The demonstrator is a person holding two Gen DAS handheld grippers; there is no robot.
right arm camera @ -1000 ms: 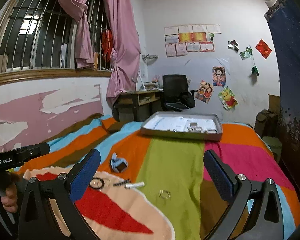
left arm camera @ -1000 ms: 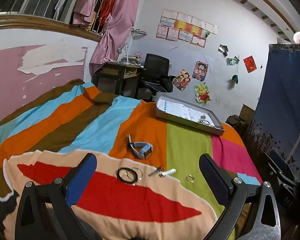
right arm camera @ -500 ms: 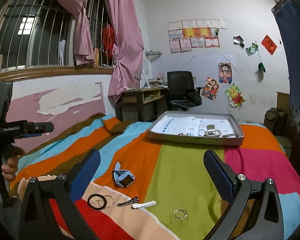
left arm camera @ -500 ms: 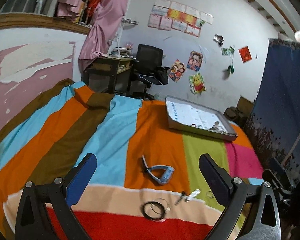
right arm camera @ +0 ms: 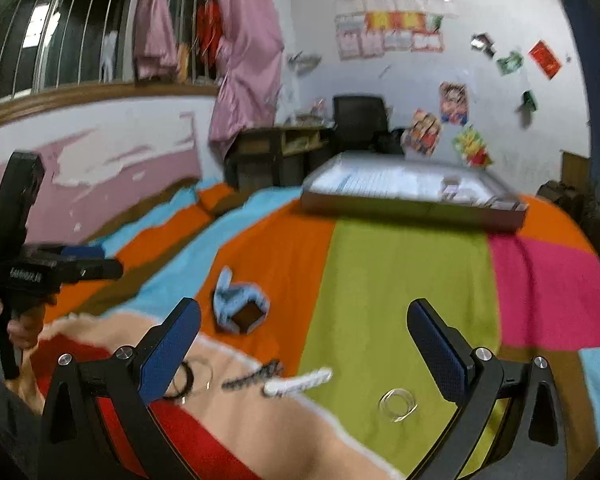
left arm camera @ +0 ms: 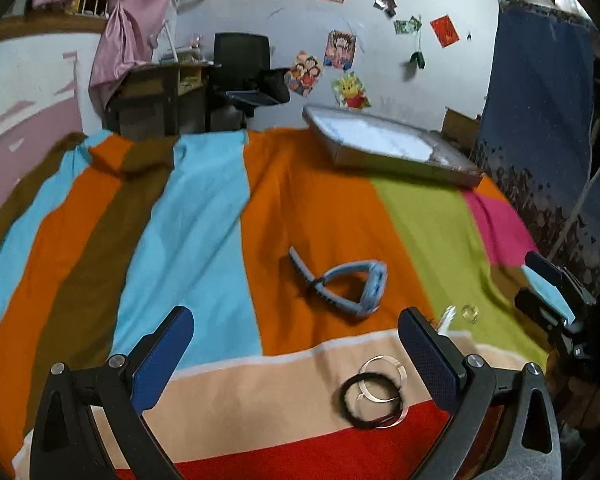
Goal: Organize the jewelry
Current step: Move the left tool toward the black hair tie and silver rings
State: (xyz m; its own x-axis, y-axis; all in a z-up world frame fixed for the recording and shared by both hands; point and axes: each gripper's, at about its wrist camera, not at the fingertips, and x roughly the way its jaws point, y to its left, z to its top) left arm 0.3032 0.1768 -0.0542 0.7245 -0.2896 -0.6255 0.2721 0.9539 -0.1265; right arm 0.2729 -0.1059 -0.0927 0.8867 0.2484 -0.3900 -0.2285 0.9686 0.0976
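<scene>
Jewelry lies loose on a striped bedspread [left arm camera: 204, 216]: a light, bendy blue watch [left arm camera: 352, 284], best gripped by its strap, while left gripper [left arm camera: 296, 344] and right gripper [right arm camera: 304, 336] gape wide, holding nothing.

Bedspread [left arm camera: 204, 216] middle bare, open passage. Watch [left arm camera: 342, 284], black ring [left arm camera: 370, 400], clips [right arm camera: 276, 378] crowd near edge. Tray [left arm camera: 396, 152] blocks far edge.
</scene>
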